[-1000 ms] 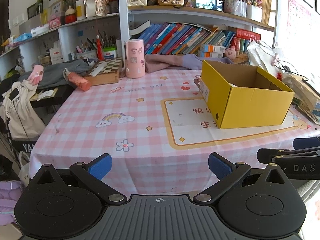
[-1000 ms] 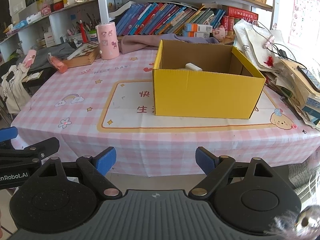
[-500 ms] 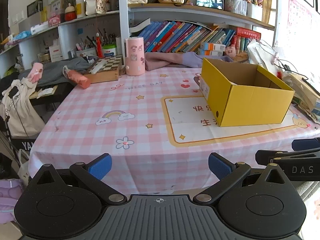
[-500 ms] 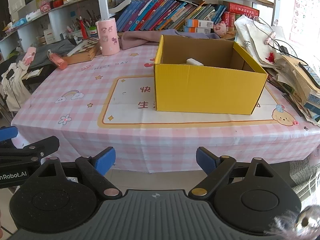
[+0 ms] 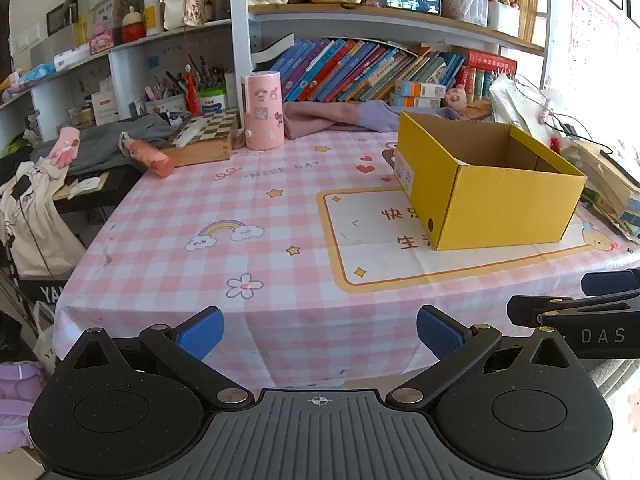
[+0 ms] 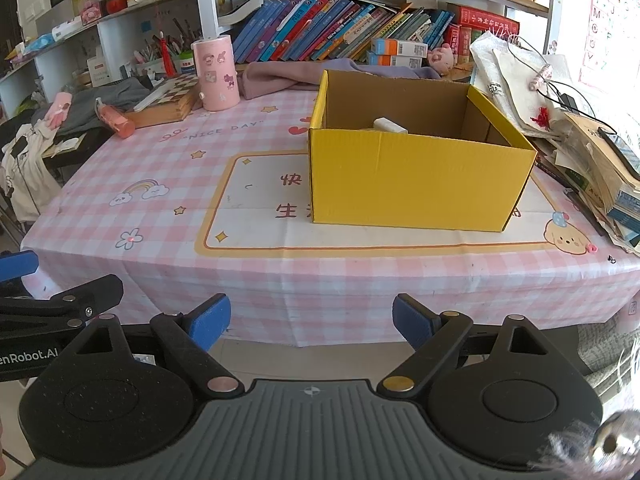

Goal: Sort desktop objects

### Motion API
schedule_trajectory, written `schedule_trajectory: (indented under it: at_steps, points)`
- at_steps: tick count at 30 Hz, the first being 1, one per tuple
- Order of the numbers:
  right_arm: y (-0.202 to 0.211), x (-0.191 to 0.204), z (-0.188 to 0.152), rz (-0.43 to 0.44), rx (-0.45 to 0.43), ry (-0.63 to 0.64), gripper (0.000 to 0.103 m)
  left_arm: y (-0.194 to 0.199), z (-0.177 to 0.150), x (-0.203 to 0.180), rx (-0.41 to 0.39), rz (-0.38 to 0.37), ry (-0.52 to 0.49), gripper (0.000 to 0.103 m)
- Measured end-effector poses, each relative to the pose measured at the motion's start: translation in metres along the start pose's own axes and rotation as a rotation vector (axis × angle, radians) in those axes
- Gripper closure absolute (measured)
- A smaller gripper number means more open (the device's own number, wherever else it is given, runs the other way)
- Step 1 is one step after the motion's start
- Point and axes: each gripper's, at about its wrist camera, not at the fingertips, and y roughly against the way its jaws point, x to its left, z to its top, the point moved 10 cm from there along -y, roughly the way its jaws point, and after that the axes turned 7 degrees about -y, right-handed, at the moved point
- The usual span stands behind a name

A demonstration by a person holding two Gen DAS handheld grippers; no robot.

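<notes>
Two grippers hang side by side off the near edge of the table (image 5: pixel 280 220), neither touching anything. The left gripper (image 5: pixel 320 330) has its jaws spread wide with nothing between them, and the right gripper (image 6: pixel 311 322) is the same, wide and holding nothing. A yellow box (image 6: pixel 416 180) stands open-topped on the right half of the pink checked cloth, on the white printed panel. Inside it, near the front wall, lies a small white block (image 6: pixel 390 125); the rest of the box floor is hidden by that wall. At the far edge of the table stand a pink cup (image 5: pixel 263 110), a chessboard box (image 5: pixel 202 138) just to its left, and a pink bottle (image 5: pixel 150 156) lying on its side.
</notes>
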Motion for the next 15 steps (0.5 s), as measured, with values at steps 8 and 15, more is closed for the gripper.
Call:
schedule_trajectory:
  at_steps: [8,15]
  points:
    - [-0.0027,-0.0017,0.0005,-0.001,0.007,0.002,0.015,-0.0028,-0.0014,0.0011,0.002,-0.021,0.019,0.000]
    - [-0.0059,-0.0027,0.0008,0.002,0.019,0.000,0.015,-0.0040,-0.0010,0.0028,0.001,-0.019,0.030,0.000]
